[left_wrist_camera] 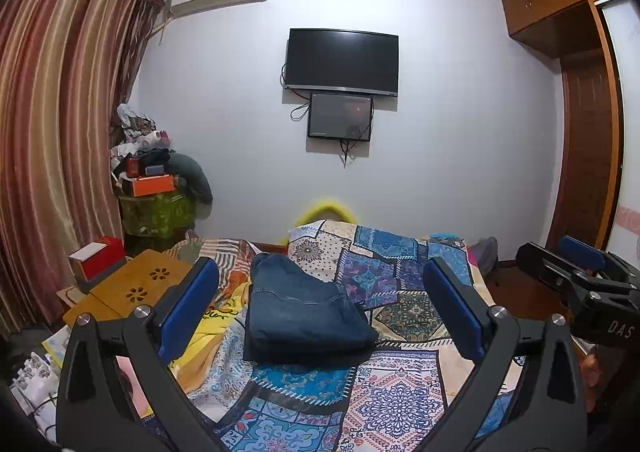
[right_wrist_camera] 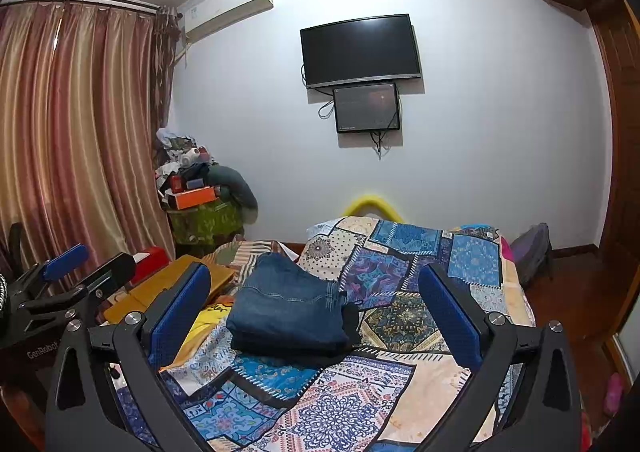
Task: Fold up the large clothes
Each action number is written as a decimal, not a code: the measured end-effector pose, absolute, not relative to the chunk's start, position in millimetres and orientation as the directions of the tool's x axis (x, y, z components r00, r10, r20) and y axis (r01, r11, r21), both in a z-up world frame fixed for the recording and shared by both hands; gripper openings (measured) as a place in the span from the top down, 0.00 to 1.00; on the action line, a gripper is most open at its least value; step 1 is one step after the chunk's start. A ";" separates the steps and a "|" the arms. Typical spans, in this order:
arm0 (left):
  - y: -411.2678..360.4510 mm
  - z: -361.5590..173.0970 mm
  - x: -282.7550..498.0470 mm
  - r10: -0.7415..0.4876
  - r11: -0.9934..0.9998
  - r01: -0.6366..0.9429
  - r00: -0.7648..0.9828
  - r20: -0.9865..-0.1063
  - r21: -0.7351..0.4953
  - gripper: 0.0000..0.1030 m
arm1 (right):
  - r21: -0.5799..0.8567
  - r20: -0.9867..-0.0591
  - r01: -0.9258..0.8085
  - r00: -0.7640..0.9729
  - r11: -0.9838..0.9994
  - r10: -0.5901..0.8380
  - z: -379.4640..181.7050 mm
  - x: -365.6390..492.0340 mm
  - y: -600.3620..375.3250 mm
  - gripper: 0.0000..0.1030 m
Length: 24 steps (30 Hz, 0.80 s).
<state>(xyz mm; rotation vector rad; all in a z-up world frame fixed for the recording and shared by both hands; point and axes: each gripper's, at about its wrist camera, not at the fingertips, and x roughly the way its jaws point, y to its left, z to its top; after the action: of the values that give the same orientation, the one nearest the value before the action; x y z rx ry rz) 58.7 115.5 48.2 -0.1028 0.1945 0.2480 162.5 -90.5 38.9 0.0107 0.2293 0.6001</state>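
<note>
A pair of blue jeans [left_wrist_camera: 298, 310] lies folded in a thick stack on the patchwork bedspread [left_wrist_camera: 394, 292], with a dark garment under it. It also shows in the right wrist view [right_wrist_camera: 290, 310]. My left gripper [left_wrist_camera: 320, 298] is open and empty, held above the bed with the jeans between its blue pads [left_wrist_camera: 188, 304]. My right gripper [right_wrist_camera: 314, 298] is open and empty too, held back from the stack. The right gripper appears at the left view's right edge [left_wrist_camera: 576, 272]; the left gripper appears at the right view's left edge [right_wrist_camera: 76, 272].
A low wooden table [left_wrist_camera: 132, 288] with a red box [left_wrist_camera: 96, 260] stands left of the bed. A cluttered stack [left_wrist_camera: 156, 179] sits in the corner by the curtains [left_wrist_camera: 52, 139]. A TV [left_wrist_camera: 342, 61] hangs on the far wall. A wardrobe [left_wrist_camera: 588, 111] stands at right.
</note>
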 end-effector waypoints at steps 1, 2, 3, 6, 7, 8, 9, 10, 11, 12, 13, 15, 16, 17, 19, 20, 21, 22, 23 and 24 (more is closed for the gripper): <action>115.9 48.3 58.9 0.235 0.964 -0.255 0.950 -0.204 -0.076 0.00 | 0.077 -0.211 -0.558 0.801 0.826 0.560 39.5 162.8 -90.6 0.00; 115.8 48.0 59.4 0.236 0.964 -0.256 0.950 -0.204 -0.076 0.00 | 0.077 -0.212 -0.558 0.801 0.826 0.560 39.1 163.1 -90.4 0.00; 116.3 48.2 59.9 0.236 0.963 -0.257 0.950 -0.204 -0.078 0.00 | 0.078 -0.213 -0.557 0.801 0.827 0.560 38.1 163.6 -90.2 0.00; 117.6 48.2 60.0 0.238 0.962 -0.259 0.951 -0.200 -0.088 0.00 | 0.080 -0.219 -0.559 0.798 0.826 0.561 38.3 164.2 -89.8 0.00; 117.2 47.6 59.8 0.238 0.962 -0.259 0.951 -0.200 -0.089 0.00 | 0.080 -0.220 -0.559 0.798 0.825 0.561 38.2 164.0 -89.7 0.00; 118.1 47.7 59.7 0.239 0.961 -0.261 0.950 -0.200 -0.092 0.00 | 0.079 -0.221 -0.558 0.798 0.826 0.561 37.1 164.0 -89.4 0.00; 118.5 47.6 59.9 0.240 0.961 -0.262 0.950 -0.200 -0.093 0.00 | 0.078 -0.221 -0.558 0.798 0.826 0.560 37.4 163.7 -89.2 0.00; 118.5 47.3 59.7 0.241 0.960 -0.263 0.950 -0.200 -0.093 0.00 | 0.077 -0.221 -0.558 0.799 0.826 0.560 37.1 163.8 -89.1 0.00; 118.6 47.1 59.6 0.240 0.960 -0.263 0.950 -0.200 -0.095 0.00 | 0.076 -0.221 -0.558 0.799 0.827 0.559 37.2 163.7 -89.1 0.00; 119.4 47.0 59.9 0.232 0.962 -0.256 0.951 -0.203 -0.098 0.00 | 0.077 -0.221 -0.558 0.799 0.827 0.560 36.8 163.7 -89.1 0.00; 119.7 46.8 60.2 0.226 0.963 -0.250 0.952 -0.206 -0.100 0.00 | 0.079 -0.223 -0.559 0.797 0.826 0.561 37.2 163.7 -89.0 0.00; 119.9 46.2 60.7 0.222 0.963 -0.247 0.952 -0.210 -0.103 0.00 | 0.081 -0.226 -0.561 0.794 0.824 0.564 37.4 165.4 -88.3 0.00; 119.6 46.1 60.2 0.222 0.963 -0.248 0.952 -0.211 -0.104 0.00 | 0.081 -0.227 -0.561 0.794 0.824 0.564 37.3 165.4 -88.0 0.00; 119.9 45.9 60.3 0.223 0.963 -0.249 0.952 -0.212 -0.105 0.00 | 0.080 -0.228 -0.561 0.794 0.824 0.563 37.6 165.3 -87.6 0.00; 120.5 45.1 60.9 0.222 0.962 -0.249 0.951 -0.213 -0.109 0.00 | 0.077 -0.229 -0.561 0.795 0.824 0.562 37.6 164.8 -86.9 0.00; 121.1 44.7 61.5 0.223 0.962 -0.251 0.951 -0.216 -0.111 0.00 | 0.076 -0.230 -0.560 0.795 0.825 0.561 37.3 164.7 -86.6 0.00; 120.5 44.3 61.8 0.223 0.961 -0.252 0.950 -0.218 -0.112 0.00 | 0.076 -0.231 -0.560 0.795 0.825 0.561 37.0 164.7 -86.4 0.00; 120.8 44.0 62.4 0.225 0.960 -0.254 0.949 -0.221 -0.115 0.00 | 0.077 -0.233 -0.559 0.795 0.825 0.560 36.3 165.3 -86.1 0.00; 121.0 43.7 62.9 0.226 0.960 -0.256 0.949 -0.222 -0.117 0.00 | 0.077 -0.235 -0.558 0.795 0.826 0.559 36.4 166.0 -85.6 0.00; 121.9 43.5 63.1 0.228 0.958 -0.259 0.948 -0.222 -0.120 0.00 | 0.078 -0.237 -0.557 0.795 0.827 0.558 36.4 166.6 -85.4 0.00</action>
<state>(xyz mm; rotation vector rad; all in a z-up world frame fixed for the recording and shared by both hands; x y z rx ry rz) 63.1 121.9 43.5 -0.1492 0.2084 0.2487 166.6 -85.4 36.4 0.0043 0.2560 0.5989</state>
